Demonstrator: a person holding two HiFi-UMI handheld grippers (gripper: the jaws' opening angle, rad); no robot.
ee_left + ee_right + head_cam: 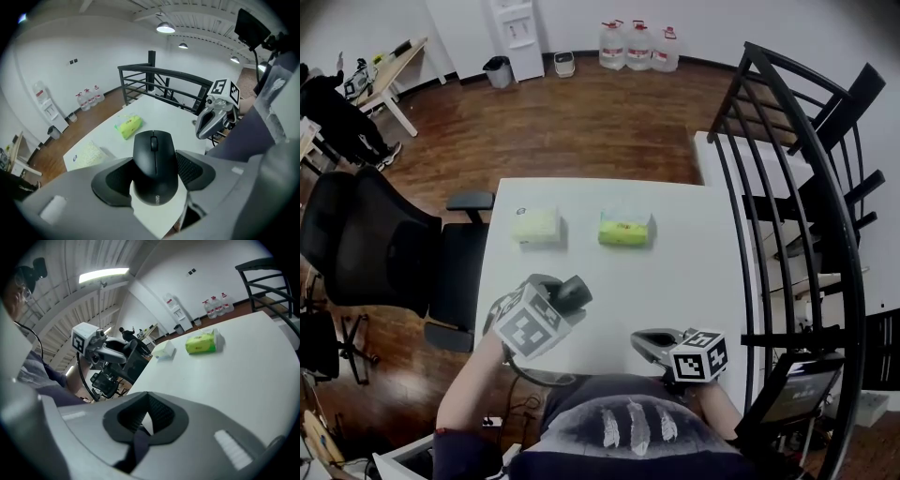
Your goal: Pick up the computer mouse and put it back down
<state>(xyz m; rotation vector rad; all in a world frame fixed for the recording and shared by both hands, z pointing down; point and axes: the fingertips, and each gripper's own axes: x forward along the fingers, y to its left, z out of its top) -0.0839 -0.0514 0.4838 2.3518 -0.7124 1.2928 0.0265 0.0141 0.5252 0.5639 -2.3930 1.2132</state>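
Observation:
A black computer mouse (pixel 154 164) sits between the pads of my left gripper (pixel 155 174), which is shut on its sides. In the head view the mouse (pixel 573 292) and left gripper (pixel 560 298) hang above the near left part of the white table (pixel 694 272). The mouse's wheel end points away from the gripper's camera. My right gripper (pixel 643 341) rests low at the table's near edge. In the right gripper view its pads (pixel 157 414) meet at the tips with nothing between them. From there the left gripper (pixel 110 350) shows raised at the left.
A pale tissue pack (pixel 536 226) and a green pack (pixel 625 228) lie at the table's far side. A black office chair (pixel 375 244) stands left of the table. A black metal railing (pixel 787 187) runs along the right.

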